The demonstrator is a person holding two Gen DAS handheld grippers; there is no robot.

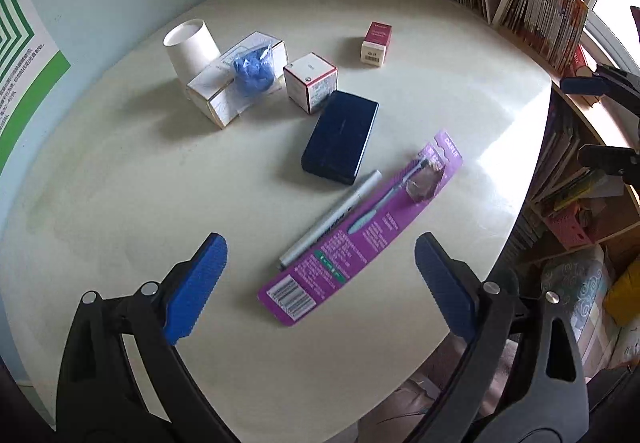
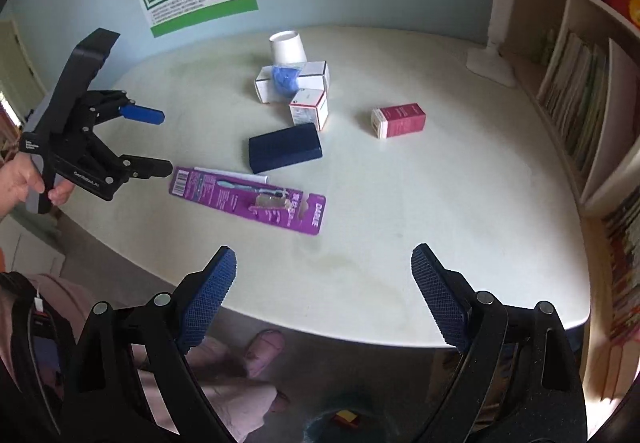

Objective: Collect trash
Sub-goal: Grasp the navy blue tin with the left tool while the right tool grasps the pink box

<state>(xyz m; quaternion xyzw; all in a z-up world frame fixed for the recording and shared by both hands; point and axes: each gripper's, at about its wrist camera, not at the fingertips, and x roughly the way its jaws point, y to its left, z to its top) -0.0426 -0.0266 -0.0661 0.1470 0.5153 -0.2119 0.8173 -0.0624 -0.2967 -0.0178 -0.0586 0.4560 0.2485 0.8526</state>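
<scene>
I hold two claws over the table [image 1: 460, 115]. My left claw [image 1: 320, 283] is wide open and holds nothing. My right claw [image 2: 324, 295] is wide open too and holds nothing.

The trash is on the table. I use the dark case [image 1: 340, 137] as my mark. The purple pack [image 1: 360, 231] lies just in front of the case, nearest my left claw. A pen [image 1: 330, 219] lies touching the pack's side, between the pack and the case.

I think the step now is to pick the first piece, likely the purple pack. It is flat and thin, so it may be hard to lift. I should come down low on one end of it. I should put one finger on each long side and close gently. I must not catch the pen too. The pack may slide, so I should go slow.

Now I count. Behind the case there is one white cup [image 1: 192, 47]. There are two white boxes [image 1: 236, 77] with one blue bag [image 1: 254, 69] lying on them. There is one small cube box [image 1: 310, 81] just behind the case. There is one red box [image 1: 376, 43] off alone, far behind the case. There is one pack, one pen and one case. I see no bin on the table.
</scene>
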